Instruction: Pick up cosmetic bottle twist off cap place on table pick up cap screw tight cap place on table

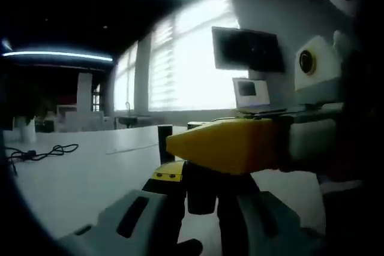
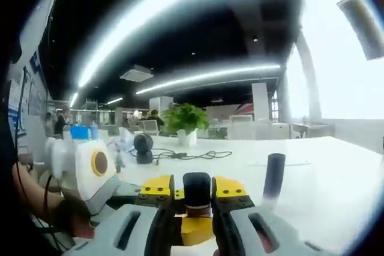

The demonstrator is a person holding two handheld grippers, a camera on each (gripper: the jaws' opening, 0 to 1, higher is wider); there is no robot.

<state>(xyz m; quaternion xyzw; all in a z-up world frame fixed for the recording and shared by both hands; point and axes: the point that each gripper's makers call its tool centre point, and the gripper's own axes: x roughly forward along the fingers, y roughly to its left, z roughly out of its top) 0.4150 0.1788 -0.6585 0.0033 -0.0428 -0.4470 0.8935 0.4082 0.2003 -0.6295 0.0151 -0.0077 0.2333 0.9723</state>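
The cosmetic bottle point(image 2: 197, 185) is off the desk point(image 2: 336, 172), held up between the two tools. In the right gripper view it sits at six o'clock, low in the middle: a dark rounded top with a paler band under it. The right hand-held gripper point(image 2: 197, 195) has its yellow-tipped jaws pressed in on that top from both sides. In the left gripper view the left hand-held gripper point(image 1: 201, 189) grips a dark shape that I take to be the bottle's body. The right tool's yellow jaw crosses just above it from three o'clock.

I judge this to be a cap-turning step: one tool steadies the body while the other works the cap. I cannot tell whether the cap is coming off or going back on. No gap or thread shows at the joint.

On the desk at about two o'clock from the bottle stands a dark upright cylinder point(image 2: 275, 175), well apart from the jaws. What it is, I cannot say. Further back lie a black cable point(image 2: 180, 155) and a potted plant point(image 2: 186, 118). A laptop point(image 1: 252, 94) sits under a wall monitor point(image 1: 246, 49) towards one o'clock in the left gripper view.

The next move calls for a firm, level hold on the body and a turn about the bottle's own axis. If the pinch on the cap slackens, the pads will probably slip round it.
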